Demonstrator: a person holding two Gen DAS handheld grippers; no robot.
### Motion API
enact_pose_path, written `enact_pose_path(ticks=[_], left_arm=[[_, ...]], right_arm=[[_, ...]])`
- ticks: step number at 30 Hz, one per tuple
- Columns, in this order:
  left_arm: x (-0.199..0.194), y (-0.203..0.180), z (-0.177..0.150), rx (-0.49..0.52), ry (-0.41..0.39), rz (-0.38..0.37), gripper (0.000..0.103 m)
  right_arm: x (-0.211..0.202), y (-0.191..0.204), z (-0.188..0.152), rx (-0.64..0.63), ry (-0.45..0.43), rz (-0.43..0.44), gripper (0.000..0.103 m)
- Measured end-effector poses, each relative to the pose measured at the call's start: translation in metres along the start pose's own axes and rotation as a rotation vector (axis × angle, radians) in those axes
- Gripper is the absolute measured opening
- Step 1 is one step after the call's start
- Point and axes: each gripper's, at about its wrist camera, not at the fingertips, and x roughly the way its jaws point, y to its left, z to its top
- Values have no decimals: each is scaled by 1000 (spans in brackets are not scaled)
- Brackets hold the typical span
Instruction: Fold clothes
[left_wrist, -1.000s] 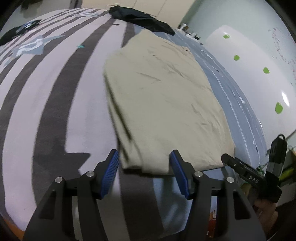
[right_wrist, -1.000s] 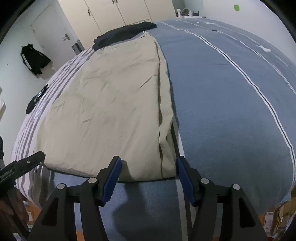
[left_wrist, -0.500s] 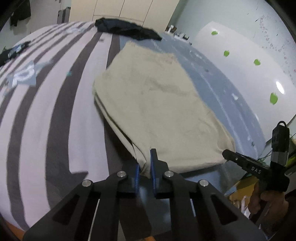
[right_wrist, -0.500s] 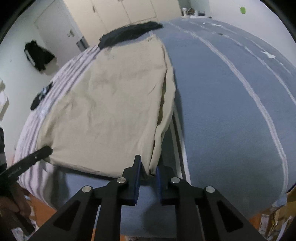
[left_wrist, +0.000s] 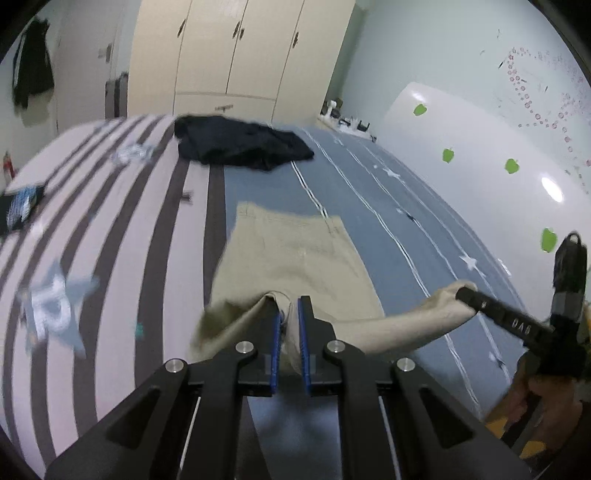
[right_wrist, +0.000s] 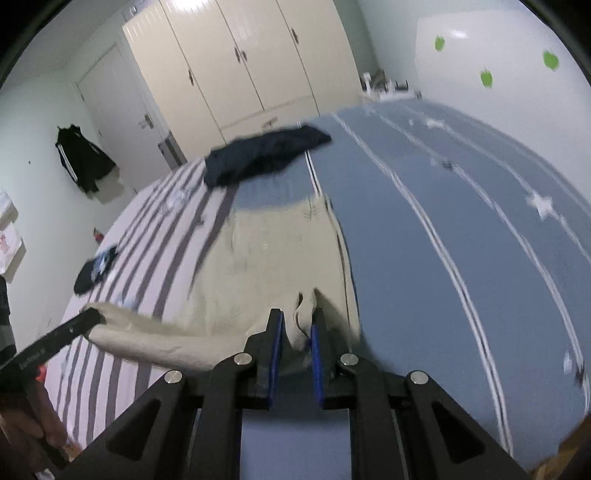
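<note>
Beige trousers (left_wrist: 295, 251) lie lengthwise on the bed, waistband at the far end, and their near end is lifted off the cover. My left gripper (left_wrist: 289, 304) is shut on the near left corner of the cloth, which bunches between its blue pads. In the right wrist view my right gripper (right_wrist: 297, 314) is shut on the near right corner of the trousers (right_wrist: 280, 258). Each view also shows the other gripper: the right gripper (left_wrist: 461, 293) and the left gripper (right_wrist: 96, 315), with the hem stretched between them.
A dark navy garment (left_wrist: 240, 144) lies crumpled at the far end of the bed. The bed cover is striped (left_wrist: 110, 229) on the left and blue (left_wrist: 406, 206) on the right. A small dark item (right_wrist: 94, 271) lies on the stripes. A wardrobe (left_wrist: 236, 55) stands behind, and a black jacket (right_wrist: 83, 158) hangs on the wall.
Both grippers went from open around the near hem to shut on it. They then rose and moved toward the far end, lifting the trousers' near end off the bed.
</note>
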Motion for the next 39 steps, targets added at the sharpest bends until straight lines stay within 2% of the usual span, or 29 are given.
enact_pose_path(ticks=[5, 9, 12, 14, 21, 27, 28, 30, 33, 34, 35, 37, 39], left_arm=[[58, 7, 57, 22, -3, 32, 5], [114, 12, 97, 39, 2, 57, 5], [158, 15, 121, 25, 30, 80, 5], [186, 17, 137, 14, 45, 87, 5], [264, 22, 153, 22, 106, 124, 5], [309, 50, 143, -19, 196, 171, 5], [312, 56, 141, -56, 225, 165, 6], [305, 67, 140, -133, 222, 117, 10], [274, 66, 145, -107, 132, 119, 35], [262, 64, 147, -90, 97, 123, 53], [251, 65, 145, -81, 68, 127, 60], [228, 65, 142, -65, 12, 135, 60], [221, 66, 135, -47, 8, 121, 60]], right_arm=[[66, 0, 72, 4, -30, 5, 12], [120, -12, 116, 16, -32, 18, 12], [162, -25, 143, 35, -7, 25, 9], [189, -35, 160, 39, 9, 24, 3], [257, -51, 205, 2, 50, 47, 1], [275, -51, 206, -19, 67, 78, 4], [275, -51, 198, -32, 80, 76, 5], [275, -51, 182, -23, 127, 101, 5], [272, -49, 153, 2, 180, 113, 8], [273, -46, 144, 8, 193, 106, 15], [276, -42, 136, 2, 194, 83, 19], [283, -37, 125, -5, 179, 43, 19], [294, -33, 119, -2, 162, -9, 19]])
